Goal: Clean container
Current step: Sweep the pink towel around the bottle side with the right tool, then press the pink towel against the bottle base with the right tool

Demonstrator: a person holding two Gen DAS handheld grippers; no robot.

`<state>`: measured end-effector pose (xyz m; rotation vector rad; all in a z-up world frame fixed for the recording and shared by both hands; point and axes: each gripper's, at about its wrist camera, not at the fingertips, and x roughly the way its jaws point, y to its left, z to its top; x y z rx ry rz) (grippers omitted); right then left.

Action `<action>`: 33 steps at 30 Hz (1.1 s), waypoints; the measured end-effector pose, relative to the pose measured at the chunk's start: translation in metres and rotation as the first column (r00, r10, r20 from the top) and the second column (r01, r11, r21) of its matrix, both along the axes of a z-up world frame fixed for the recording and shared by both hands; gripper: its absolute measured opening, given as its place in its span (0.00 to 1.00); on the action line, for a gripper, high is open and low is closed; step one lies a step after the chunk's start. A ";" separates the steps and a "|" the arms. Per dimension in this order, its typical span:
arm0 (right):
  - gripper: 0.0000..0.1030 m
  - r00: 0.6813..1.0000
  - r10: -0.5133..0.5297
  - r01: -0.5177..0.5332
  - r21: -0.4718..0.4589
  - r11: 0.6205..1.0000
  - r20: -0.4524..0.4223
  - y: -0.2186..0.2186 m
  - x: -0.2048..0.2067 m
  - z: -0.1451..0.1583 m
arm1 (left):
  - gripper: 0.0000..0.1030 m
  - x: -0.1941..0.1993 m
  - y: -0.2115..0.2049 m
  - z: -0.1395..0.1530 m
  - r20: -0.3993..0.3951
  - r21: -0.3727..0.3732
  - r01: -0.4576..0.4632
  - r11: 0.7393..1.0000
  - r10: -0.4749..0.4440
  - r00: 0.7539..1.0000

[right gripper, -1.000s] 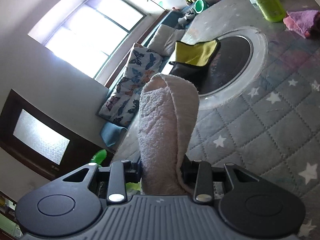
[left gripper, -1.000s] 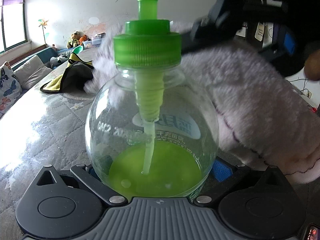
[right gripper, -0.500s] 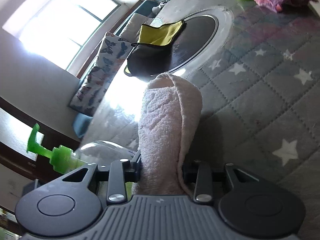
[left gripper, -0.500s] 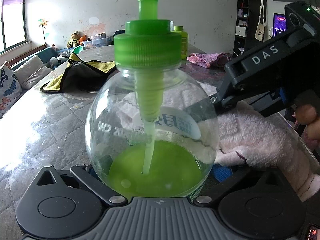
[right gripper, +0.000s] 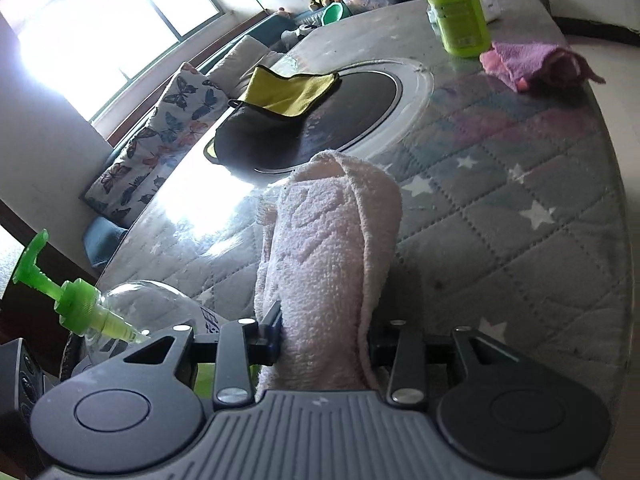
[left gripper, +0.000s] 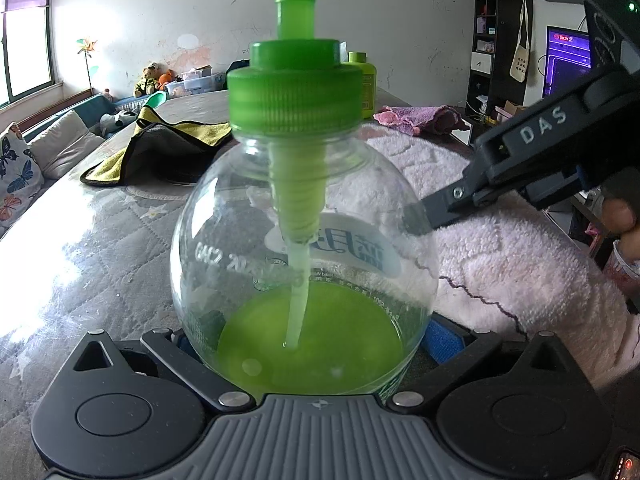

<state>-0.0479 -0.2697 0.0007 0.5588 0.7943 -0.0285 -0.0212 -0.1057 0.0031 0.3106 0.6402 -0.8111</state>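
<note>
A round clear bottle (left gripper: 304, 240) with a green pump cap (left gripper: 294, 96) and green liquid at its bottom fills the left wrist view. My left gripper (left gripper: 308, 340) is shut on its lower body, holding it upright. A fluffy pink towel (left gripper: 500, 248) lies against the bottle's right and back side. My right gripper (right gripper: 324, 340) has the folded towel (right gripper: 332, 248) between its fingers; the jaws are opening, and the pads still press it. One right gripper finger (left gripper: 420, 216) reaches to the bottle's right shoulder. In the right wrist view the bottle (right gripper: 152, 304) sits at the lower left.
The table has a grey quilted star cover (right gripper: 520, 220) with a dark round turntable (right gripper: 360, 120). A yellow-and-black cloth (right gripper: 288, 92) lies on the turntable's far side. A green bottle (right gripper: 458, 16) and a purple cloth (right gripper: 532, 60) sit at the far end. A hand (left gripper: 620, 216) is at the right.
The right gripper has swung the towel from behind the bottle's cap down to its right side and rolled more level. The left gripper and bottle have stayed put.
</note>
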 end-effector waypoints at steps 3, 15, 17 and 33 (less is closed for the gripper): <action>0.39 1.000 0.003 -0.003 -0.021 1.000 0.015 0.001 0.000 0.007 | 1.00 -0.001 0.000 0.000 0.000 0.000 0.000 1.000 0.000 1.000; 0.57 0.994 -0.043 0.048 -0.042 0.998 0.102 -0.026 -0.008 0.039 | 1.00 -0.001 0.000 0.000 -0.001 0.000 0.001 1.000 -0.001 1.000; 0.61 0.993 -0.037 0.044 -0.057 0.997 0.113 -0.027 -0.006 0.043 | 1.00 -0.001 0.000 0.000 -0.001 0.000 0.001 1.000 -0.001 1.000; 0.72 1.000 0.012 -0.006 -0.298 0.955 0.021 0.006 0.034 0.015 | 1.00 -0.001 0.000 0.000 -0.003 -0.001 0.002 1.000 -0.002 1.000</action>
